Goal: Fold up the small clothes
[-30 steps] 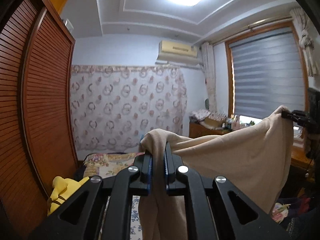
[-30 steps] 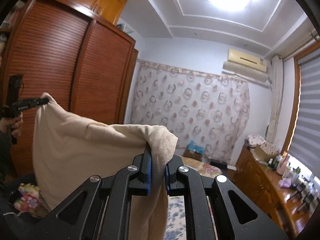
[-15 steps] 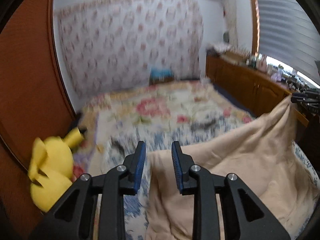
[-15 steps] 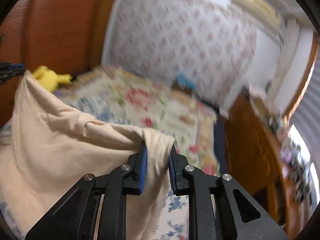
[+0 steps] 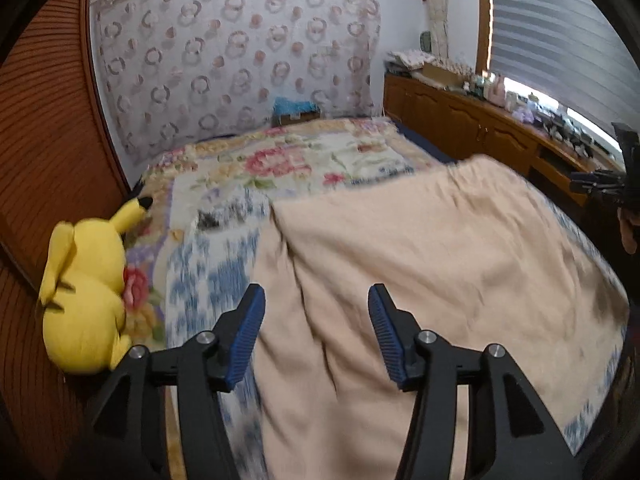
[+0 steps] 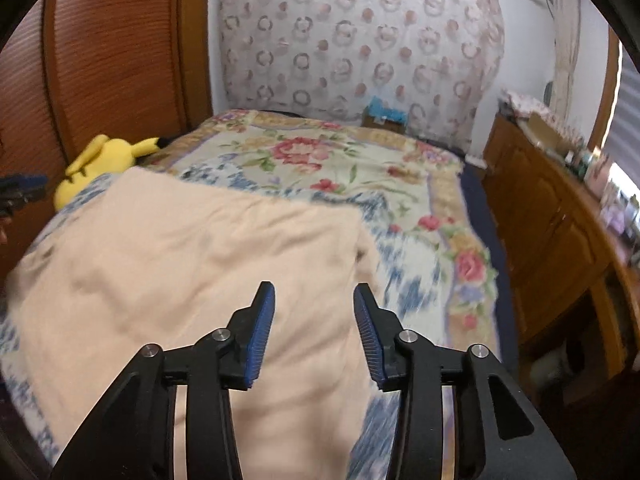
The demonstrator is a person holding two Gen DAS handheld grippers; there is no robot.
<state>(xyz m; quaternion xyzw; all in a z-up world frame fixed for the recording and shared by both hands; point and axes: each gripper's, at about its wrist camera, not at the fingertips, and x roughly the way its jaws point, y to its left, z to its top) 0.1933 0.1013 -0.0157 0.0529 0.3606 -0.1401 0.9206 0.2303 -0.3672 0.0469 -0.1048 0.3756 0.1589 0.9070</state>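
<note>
A beige cloth (image 5: 440, 264) lies spread flat on the floral bedspread (image 5: 304, 160); it also shows in the right wrist view (image 6: 208, 264). My left gripper (image 5: 316, 292) is open and empty above the cloth's left part. My right gripper (image 6: 314, 290) is open and empty above the cloth's right part. The right gripper also shows at the right edge of the left wrist view (image 5: 596, 186). The left gripper shows at the left edge of the right wrist view (image 6: 20, 190).
A yellow plush toy (image 5: 84, 292) sits at the bed's left edge against the brown slatted wardrobe (image 5: 44, 140). A wooden cabinet (image 6: 560, 208) with small items on top runs along the right side. A patterned curtain (image 6: 360, 40) hangs behind the bed.
Both grippers came down from holding the cloth up by its top corners, opened and let it go. The cloth now lies flat on the bed.
</note>
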